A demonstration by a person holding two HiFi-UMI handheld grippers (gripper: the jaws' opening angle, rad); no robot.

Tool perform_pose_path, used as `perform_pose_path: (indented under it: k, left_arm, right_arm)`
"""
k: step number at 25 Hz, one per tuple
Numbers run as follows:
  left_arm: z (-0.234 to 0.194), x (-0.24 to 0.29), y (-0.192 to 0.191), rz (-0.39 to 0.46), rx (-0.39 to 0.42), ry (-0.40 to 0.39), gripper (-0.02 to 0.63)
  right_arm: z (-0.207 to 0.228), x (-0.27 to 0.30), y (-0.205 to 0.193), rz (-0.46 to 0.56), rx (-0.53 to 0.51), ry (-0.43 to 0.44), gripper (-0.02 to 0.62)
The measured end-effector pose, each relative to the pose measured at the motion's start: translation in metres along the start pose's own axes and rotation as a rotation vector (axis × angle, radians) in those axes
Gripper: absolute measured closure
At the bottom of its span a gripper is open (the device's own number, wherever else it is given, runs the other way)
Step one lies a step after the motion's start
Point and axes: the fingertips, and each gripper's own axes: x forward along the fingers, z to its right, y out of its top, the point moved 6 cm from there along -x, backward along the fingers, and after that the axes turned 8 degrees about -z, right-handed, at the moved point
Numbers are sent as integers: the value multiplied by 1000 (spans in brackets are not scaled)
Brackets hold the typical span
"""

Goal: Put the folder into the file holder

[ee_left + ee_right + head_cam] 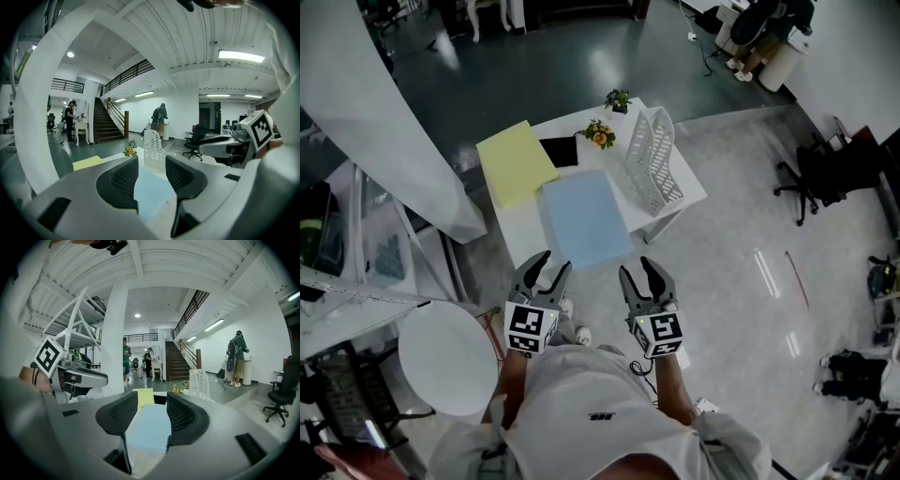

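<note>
A light blue folder (584, 217) lies flat on the white table (520, 230), near its front edge. The white perforated file holder (652, 155) stands to the folder's right. Both grippers hang side by side in front of the table, short of the folder. My left gripper (555, 262) and my right gripper (636, 267) each show a narrow gap with nothing in it. In the left gripper view the folder (152, 192) shows between the pads and the file holder (153, 147) beyond. The right gripper view shows the folder (150, 427) ahead and the holder (200, 383) to the right.
A yellow folder (516, 162) lies at the table's far left, beside a black flat item (559, 150). Orange flowers (600, 134) and a small plant (619, 98) stand at the back. A round white stool (445, 356) is at my left, and an office chair (811, 173) on the right.
</note>
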Motion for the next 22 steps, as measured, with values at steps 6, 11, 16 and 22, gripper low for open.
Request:
perform_pose_path:
  k: [6,11,16,22]
  left_arm:
    - [-10,23,3,2,-10,-3,411]
    - [-26,49,3,-8,-22,-15,411]
    - [-47,81,5,-25,-40,-29,411]
    - [-78,120,5,-58,-63,-52,411]
  right_arm:
    - [12,18,2,-9,4,-6,419]
    - [25,43,7,-22,4,-17,419]
    - [39,73,13,-52,5,-22,419]
    - [53,116,21,-96,8,-31,419]
